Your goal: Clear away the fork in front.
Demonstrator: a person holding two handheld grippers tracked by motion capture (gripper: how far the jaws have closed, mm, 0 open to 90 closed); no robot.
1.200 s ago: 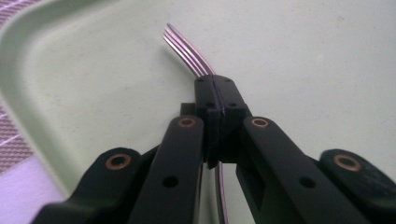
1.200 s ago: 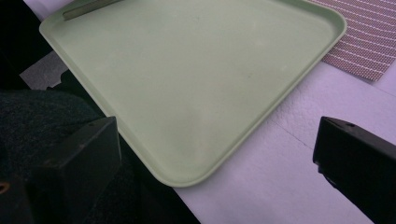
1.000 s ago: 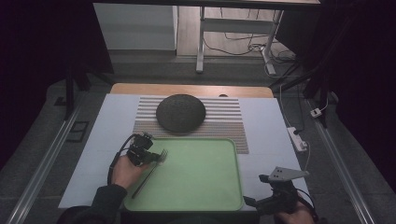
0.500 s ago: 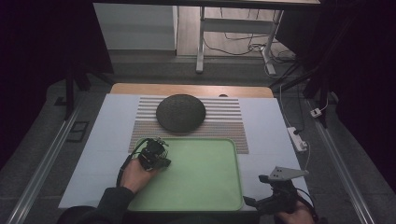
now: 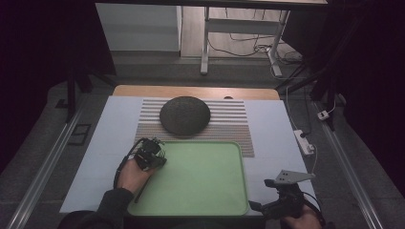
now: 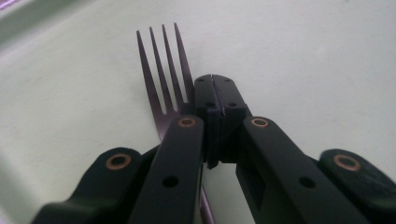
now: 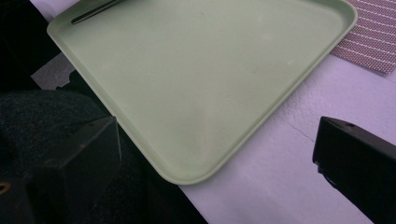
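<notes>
fork (image 6: 163, 74) handle — hidden under left claw (image 6: 217, 100) | right claw (image 7: 215, 154) tips — cut off by frame

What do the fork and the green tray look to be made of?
Fork: probably metal with a dark purplish sheen, going by its thin, flat, sharp-edged tines; coated plastic is possible. Tray: likely moulded plastic, matte pale green, with rounded corners and a smooth raised rim.
</notes>
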